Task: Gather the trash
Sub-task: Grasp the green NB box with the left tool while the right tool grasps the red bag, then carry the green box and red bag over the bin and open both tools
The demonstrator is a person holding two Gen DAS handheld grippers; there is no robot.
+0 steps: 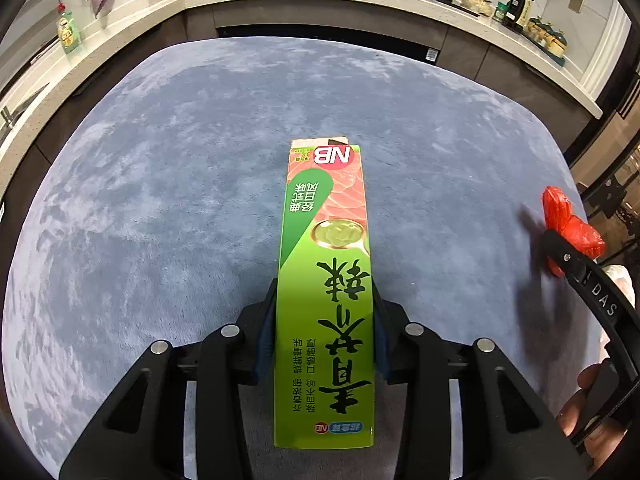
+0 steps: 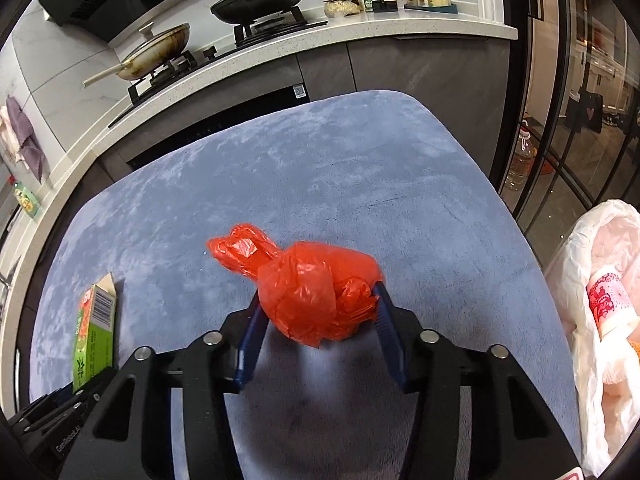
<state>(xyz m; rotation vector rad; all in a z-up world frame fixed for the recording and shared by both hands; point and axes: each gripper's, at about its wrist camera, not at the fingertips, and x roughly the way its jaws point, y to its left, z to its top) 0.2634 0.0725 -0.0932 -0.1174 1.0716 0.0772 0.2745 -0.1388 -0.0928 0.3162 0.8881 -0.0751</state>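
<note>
A long green carton (image 1: 326,292) with red and white print lies on the blue-grey tablecloth (image 1: 160,200), pointing away from me. My left gripper (image 1: 324,292) is shut on it, blue pads pressed against its two long sides. In the right wrist view the same carton (image 2: 94,332) shows at the lower left. A crumpled red plastic bag (image 2: 316,288) sits on the cloth between the blue pads of my right gripper (image 2: 318,294), which touch it on both sides. The left wrist view shows that red bag (image 1: 568,216) at the table's right edge, with a right-gripper finger (image 1: 576,268) beside it.
A white plastic bag (image 2: 600,248) hangs open off the table's right side with a red-and-white roll (image 2: 610,304) inside. Beyond the table runs a kitchen counter (image 2: 280,56) with a stove, two pans and bottles. A hand (image 1: 580,400) holds the right gripper.
</note>
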